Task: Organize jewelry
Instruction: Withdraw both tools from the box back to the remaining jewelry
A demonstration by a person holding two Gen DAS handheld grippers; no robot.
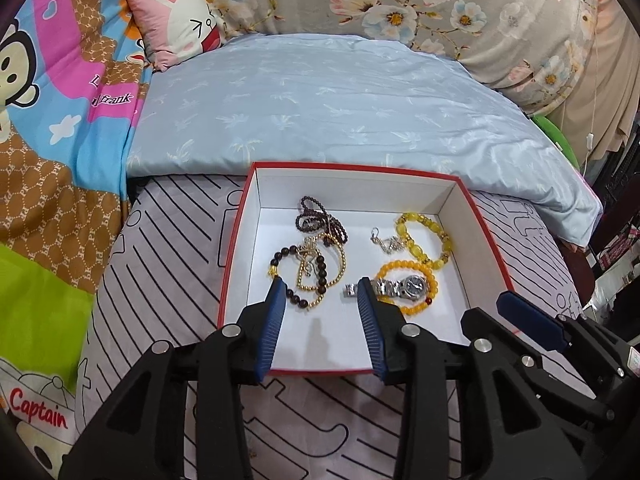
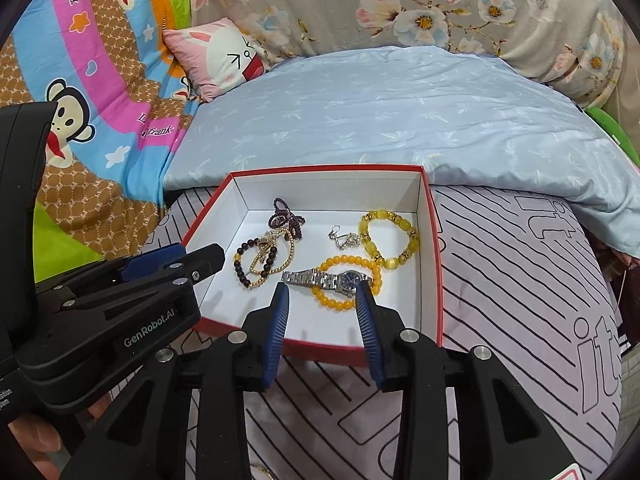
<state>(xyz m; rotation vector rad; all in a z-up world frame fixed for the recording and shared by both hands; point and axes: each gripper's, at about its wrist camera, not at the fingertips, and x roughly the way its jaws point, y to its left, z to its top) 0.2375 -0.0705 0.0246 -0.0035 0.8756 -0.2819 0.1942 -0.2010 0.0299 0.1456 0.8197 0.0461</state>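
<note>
I hold both grippers, left gripper (image 1: 322, 294) and right gripper (image 2: 322, 292), parted and empty at six o'clock over the red box (image 1: 344, 170); the watch (image 2: 344, 280) lies inside.

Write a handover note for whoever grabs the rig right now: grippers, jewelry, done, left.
Left gripper: open, empty, above the box's near end.
Right gripper: open, empty, beside it.
Red box on the striped bedspread holds it all: watch across the orange bracelet, yellow bracelet, silver chain, and a tangle of dark bead bracelet, gold chain and purple beads.
Done: pieces are boxed.
Left: perhaps untangle that cluster; a gold item shows at the right view's bottom edge.
</note>
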